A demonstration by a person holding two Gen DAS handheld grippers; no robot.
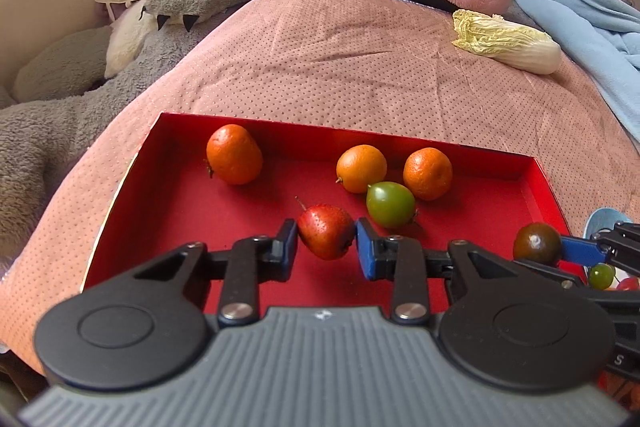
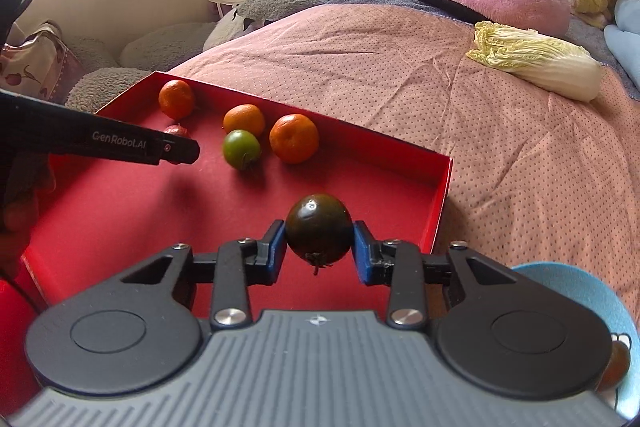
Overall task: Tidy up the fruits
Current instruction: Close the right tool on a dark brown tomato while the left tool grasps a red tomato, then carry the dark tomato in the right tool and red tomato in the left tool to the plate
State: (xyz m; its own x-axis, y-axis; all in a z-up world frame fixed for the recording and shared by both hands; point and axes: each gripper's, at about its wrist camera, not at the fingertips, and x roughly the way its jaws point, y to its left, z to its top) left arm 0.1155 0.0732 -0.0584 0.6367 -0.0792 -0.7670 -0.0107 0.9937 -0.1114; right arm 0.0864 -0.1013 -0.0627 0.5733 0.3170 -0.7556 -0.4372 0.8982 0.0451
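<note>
In the red tray: (image 1: 536, 179) four fruits already lie loose on its floor, so by my reading the sorting is well under way.
Tray's far-left corner: one orange (image 1: 234, 154) sits alone, apart from the others.
Tray's far middle: a second orange (image 1: 361, 168) and a third orange (image 1: 427, 173) lie side by side near the back wall, with a green fruit (image 1: 390, 204) just in front, touching or nearly touching both.
Over the tray's near middle: the left tongs (image 1: 326, 233) pinch a red speckled fruit (image 1: 326, 231) between their pads; I cannot tell whether it rests on the tray floor or hangs just above it.
Over the tray's near-right corner: the right tongs (image 2: 319, 229) pinch a dark tomato (image 2: 319, 227), stem end toward the camera, inside the right wall and, as it seems, not yet set down.
Just off the tray's near-right corner: a blue bowl (image 2: 580, 291) holds at least one more fruit at its edge; the left view shows a small green one and something red there, so some remains to move.
On the bed well beyond the tray, to the right: a napa cabbage (image 1: 508, 41) lies untouched; whether it belongs to the task is unclear.
Left to do, in my judgement: release both held fruits into the tray, then empty the bowl.
</note>
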